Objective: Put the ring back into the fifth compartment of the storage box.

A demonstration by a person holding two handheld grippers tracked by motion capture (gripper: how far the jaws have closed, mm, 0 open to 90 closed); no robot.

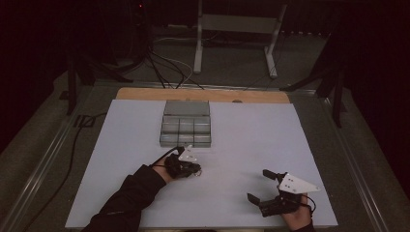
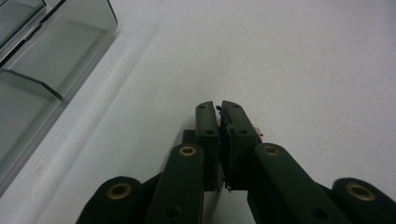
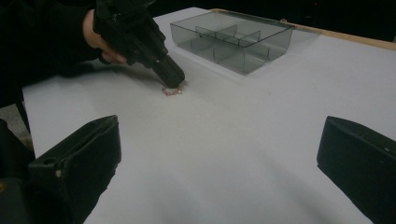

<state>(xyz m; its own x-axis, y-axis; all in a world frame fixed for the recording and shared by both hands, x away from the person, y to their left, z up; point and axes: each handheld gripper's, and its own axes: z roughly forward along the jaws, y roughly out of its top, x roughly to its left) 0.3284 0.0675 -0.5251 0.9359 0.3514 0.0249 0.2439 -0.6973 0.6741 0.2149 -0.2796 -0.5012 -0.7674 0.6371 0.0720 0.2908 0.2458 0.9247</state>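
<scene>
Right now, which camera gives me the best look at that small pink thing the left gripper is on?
The right gripper view: the small pink thing lies on the white sheet under the left gripper's tips. In the left gripper view only a pink sliver peeks beside the closed jaws. From the high view it is too small to make out.

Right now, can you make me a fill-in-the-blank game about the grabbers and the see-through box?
1. The left gripper has its fingers ____ together.
2. The right gripper has its fingers wide ____.
3. The clear box is split into little ____.
4. A small pink thing lies on the white table under the ____ gripper's tip.

Missing words: shut, open, compartments, left
</scene>
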